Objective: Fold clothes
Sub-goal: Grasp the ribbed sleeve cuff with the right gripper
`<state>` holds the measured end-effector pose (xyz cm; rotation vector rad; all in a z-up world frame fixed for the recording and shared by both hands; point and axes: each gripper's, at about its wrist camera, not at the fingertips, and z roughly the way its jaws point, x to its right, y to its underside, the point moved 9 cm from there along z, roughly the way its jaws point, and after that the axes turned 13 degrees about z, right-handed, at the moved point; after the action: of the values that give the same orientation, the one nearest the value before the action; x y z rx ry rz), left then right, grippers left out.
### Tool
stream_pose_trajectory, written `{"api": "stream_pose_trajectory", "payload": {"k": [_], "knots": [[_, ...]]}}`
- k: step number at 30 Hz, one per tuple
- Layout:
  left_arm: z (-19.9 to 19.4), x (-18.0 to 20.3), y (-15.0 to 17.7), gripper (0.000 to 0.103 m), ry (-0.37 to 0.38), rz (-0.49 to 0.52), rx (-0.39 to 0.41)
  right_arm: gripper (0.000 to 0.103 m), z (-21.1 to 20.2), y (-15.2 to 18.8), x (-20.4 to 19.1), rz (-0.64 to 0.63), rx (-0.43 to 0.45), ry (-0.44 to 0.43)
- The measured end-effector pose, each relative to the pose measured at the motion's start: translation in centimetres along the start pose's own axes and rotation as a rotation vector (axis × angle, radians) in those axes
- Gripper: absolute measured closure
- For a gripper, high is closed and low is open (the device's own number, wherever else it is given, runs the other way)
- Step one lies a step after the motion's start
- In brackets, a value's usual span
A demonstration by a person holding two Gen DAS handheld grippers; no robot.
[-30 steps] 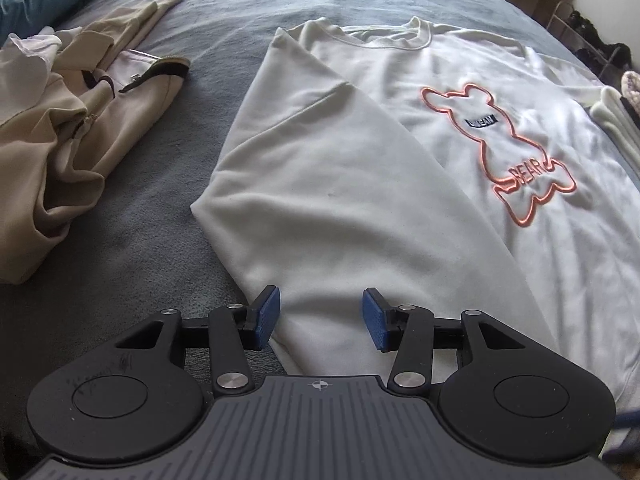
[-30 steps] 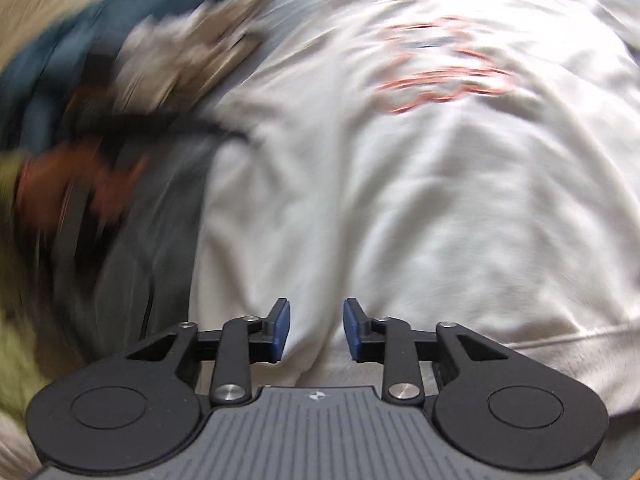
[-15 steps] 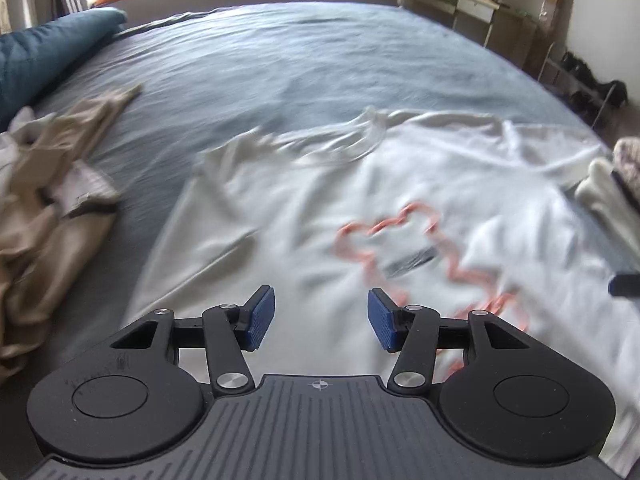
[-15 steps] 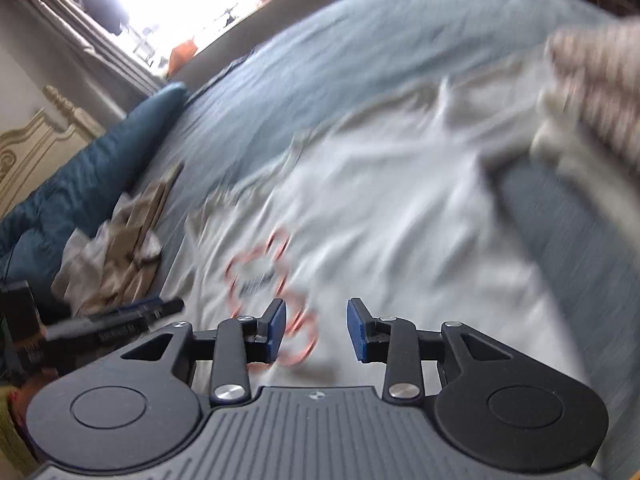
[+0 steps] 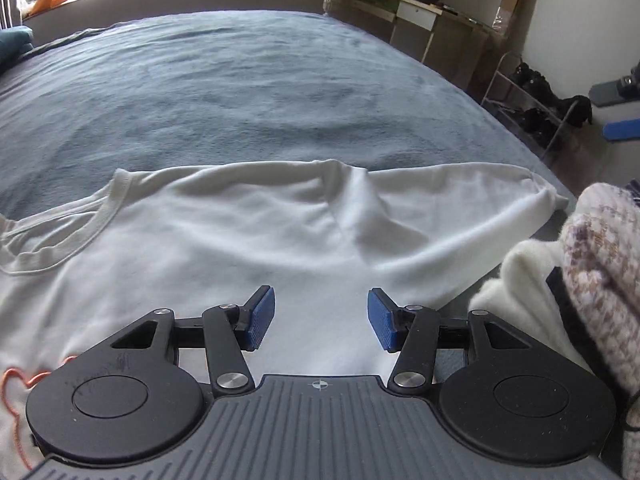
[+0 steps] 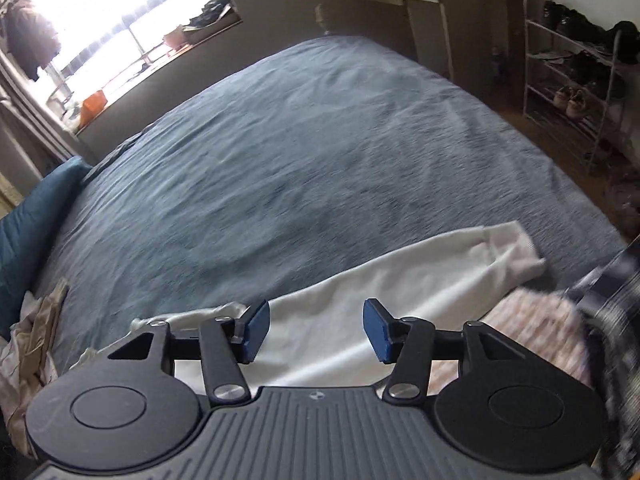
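No text, label, brand or number can be read anywhere in either wrist view.

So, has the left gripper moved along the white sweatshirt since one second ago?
Yes. The left gripper moved from the sweatshirt's folded-sleeve side, past the bear print, to the outstretched sleeve of the white sweatshirt.

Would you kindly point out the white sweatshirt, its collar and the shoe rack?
white sweatshirt (image 5: 248,240), left wrist view, on the chest.
collar (image 5: 102,218), left wrist view, on the ribbed band.
shoe rack (image 6: 568,76), right wrist view, on a shelf.
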<state>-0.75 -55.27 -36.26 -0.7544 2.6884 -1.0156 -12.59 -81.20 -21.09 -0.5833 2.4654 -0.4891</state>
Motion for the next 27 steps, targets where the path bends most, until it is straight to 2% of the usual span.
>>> {"api": "stream_pose_trajectory", "payload": {"k": [4, 6, 7, 10, 15, 20, 23, 27], "knots": [[2.9, 0.9, -0.8, 0.052, -0.035, 0.017, -0.037, 0.039, 4.2, -5.9, 4.9, 0.051, -0.031, 0.086], [3.8, 1.0, -0.7, 0.052, -0.052, 0.016, -0.065, 0.038, 7.0, -7.7, 7.5, 0.063, -0.069, 0.139], [4.1, 1.0, -0.6, 0.052, -0.058, 0.014, -0.08, 0.034, 8.6, -8.4, 8.8, 0.072, -0.095, 0.16], [4.8, 0.9, 0.2, 0.052, -0.065, -0.01, -0.12, 0.033, 12.8, -9.3, 12.6, 0.108, -0.153, 0.221], [4.8, 0.8, 0.7, 0.051, -0.071, -0.049, -0.135, 0.032, 17.2, -9.5, 18.2, 0.219, -0.175, 0.322], [4.8, 0.8, 0.9, 0.05, -0.078, -0.063, -0.139, 0.03, 19.4, -9.5, 21.4, 0.424, -0.188, 0.269], [4.7, 0.9, 0.9, 0.049, -0.083, -0.059, -0.139, 0.028, 20.2, -9.2, 22.5, 0.426, -0.188, 0.295], [5.0, 1.2, 0.8, 0.049, -0.086, -0.055, -0.142, 0.026, 20.6, -8.2, 22.8, 0.414, -0.212, 0.278]]}}
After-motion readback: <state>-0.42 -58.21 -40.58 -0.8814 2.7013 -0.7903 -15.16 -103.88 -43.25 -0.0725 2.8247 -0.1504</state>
